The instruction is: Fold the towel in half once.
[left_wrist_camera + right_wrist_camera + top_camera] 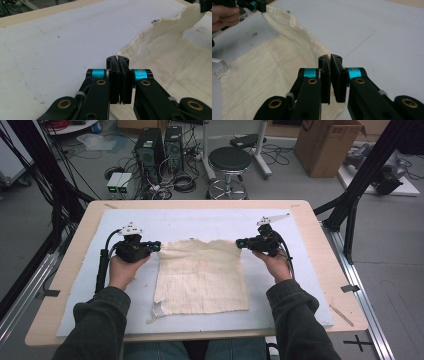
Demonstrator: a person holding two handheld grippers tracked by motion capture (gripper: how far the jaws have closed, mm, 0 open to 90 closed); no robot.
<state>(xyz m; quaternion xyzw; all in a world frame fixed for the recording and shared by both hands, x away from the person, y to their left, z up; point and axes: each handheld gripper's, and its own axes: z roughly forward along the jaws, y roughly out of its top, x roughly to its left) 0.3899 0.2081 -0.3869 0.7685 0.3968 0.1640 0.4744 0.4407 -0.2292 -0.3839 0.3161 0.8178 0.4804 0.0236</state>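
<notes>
— Pale wood, that bench (320, 245), with rounded corners and a big white sheet (200, 220) laid over most of its top. What stands around it?

— Grey floor behind, two black computer towers (159, 147) in a tangle of cables, a round black stool (229, 160) on a chrome ring, and a brown cardboard box (327, 145) at the far right. Black frame struts rise at both sides.

— And on the sheet?

— A cream cloth (200, 277), roughly square, woven with a fine ribbed texture and ragged along its far edge. It lies in the middle of the bench, mostly flat, with a small white label (221, 69) at its near left corner.

— Flat all over?

— No. Both far corners are lifted off the sheet. The left gripper (154, 246) has its jaws pressed together on the far left corner, and the right gripper (241, 242) is clamped on the far right corner, so the far edge sags between them.

— How are the hands set?

— Dark green sleeves come in from the near edge; the left hand (121, 270) and the right hand (274, 262) each hold a gripper low and about level, tips pointing inward toward each other.
</notes>
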